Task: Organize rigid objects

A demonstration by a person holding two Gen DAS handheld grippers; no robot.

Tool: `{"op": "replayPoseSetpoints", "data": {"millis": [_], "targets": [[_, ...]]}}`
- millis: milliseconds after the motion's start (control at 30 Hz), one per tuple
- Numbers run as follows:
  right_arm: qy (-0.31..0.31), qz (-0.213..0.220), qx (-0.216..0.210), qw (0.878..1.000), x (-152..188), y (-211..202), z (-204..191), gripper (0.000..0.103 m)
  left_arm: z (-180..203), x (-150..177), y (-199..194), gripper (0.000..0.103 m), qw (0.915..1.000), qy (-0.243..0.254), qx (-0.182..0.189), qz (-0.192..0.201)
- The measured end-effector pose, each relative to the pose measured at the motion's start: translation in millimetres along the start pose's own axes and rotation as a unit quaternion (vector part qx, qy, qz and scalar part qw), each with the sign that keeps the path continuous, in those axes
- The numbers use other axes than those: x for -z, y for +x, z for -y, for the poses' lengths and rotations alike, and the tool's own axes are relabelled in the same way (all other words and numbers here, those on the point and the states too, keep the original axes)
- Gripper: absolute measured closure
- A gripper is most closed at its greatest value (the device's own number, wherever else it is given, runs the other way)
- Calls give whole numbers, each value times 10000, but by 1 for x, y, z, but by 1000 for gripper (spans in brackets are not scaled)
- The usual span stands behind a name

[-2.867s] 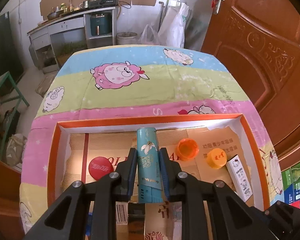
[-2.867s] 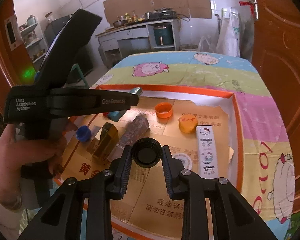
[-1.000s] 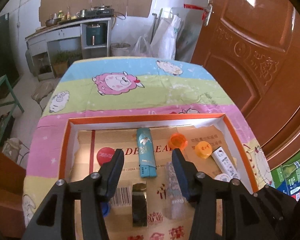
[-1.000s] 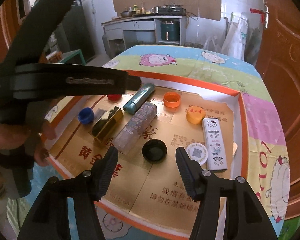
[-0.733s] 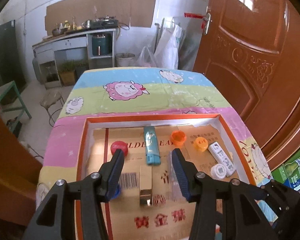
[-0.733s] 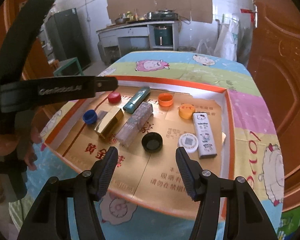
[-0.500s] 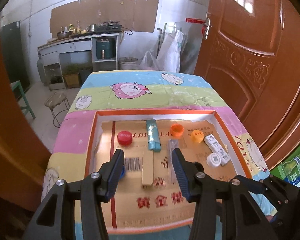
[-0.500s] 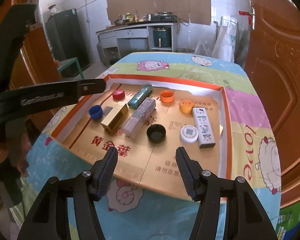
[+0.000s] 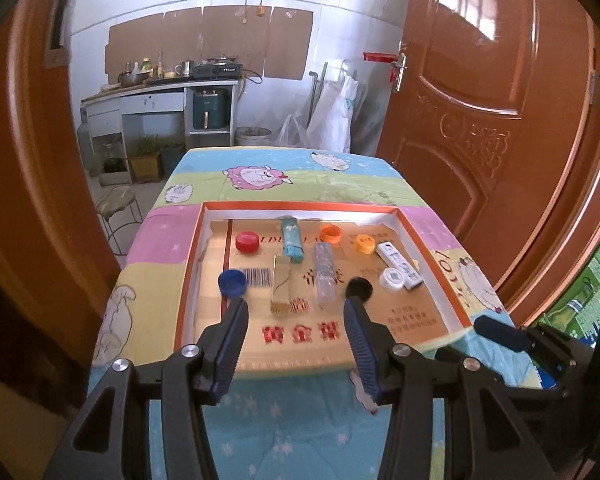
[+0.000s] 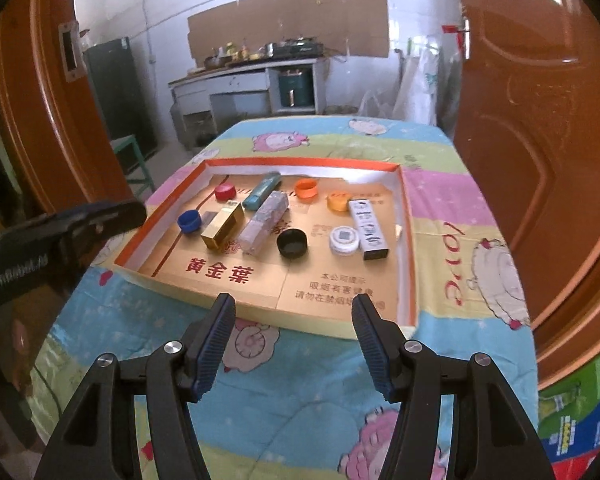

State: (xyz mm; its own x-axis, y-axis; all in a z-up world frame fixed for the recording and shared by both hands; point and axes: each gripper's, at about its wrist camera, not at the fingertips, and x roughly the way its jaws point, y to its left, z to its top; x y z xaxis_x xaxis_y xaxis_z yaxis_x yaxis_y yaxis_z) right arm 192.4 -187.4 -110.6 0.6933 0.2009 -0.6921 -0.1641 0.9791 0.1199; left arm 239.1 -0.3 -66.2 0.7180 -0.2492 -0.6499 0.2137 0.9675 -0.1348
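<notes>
Both tools have backed well away from the tray (image 10: 406, 216): the left hand-held gripper (image 9: 294, 314) and right hand-held gripper (image 10: 292, 314) hang wide open, empty, over the bench's near edge. Judging the sorting nearly finished, retreat straight back, clear of the rim. The teal tube (image 9: 291, 239) lies flat at the tray's far side, long axis running near-to-far.

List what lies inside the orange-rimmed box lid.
Inside the box lid: red cap, blue cap, orange cap, yellow cap, black cap, white cap, teal tube, gold box, clear tube, white carton. Anything beneath them is hidden.
</notes>
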Motion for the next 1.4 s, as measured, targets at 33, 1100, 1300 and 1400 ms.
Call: {"op": "replayPoseSetpoints", "data": {"millis": [33, 1100, 1300, 1400], "targets": [[39, 19, 31, 10000, 1, -4, 0, 32, 1, 3, -5, 53, 10000, -6, 9, 27], [196, 738, 742, 9943, 40, -126, -51, 27, 13, 70, -126, 53, 9971, -391, -209, 611], [176, 1051, 856, 9906, 44, -155, -58, 27, 20, 80, -152, 53, 9903, -363, -950, 949], [137, 1161, 863, 9894, 46, -167, -64, 27, 21, 82, -162, 53, 9918, -363, -722, 990]]}}
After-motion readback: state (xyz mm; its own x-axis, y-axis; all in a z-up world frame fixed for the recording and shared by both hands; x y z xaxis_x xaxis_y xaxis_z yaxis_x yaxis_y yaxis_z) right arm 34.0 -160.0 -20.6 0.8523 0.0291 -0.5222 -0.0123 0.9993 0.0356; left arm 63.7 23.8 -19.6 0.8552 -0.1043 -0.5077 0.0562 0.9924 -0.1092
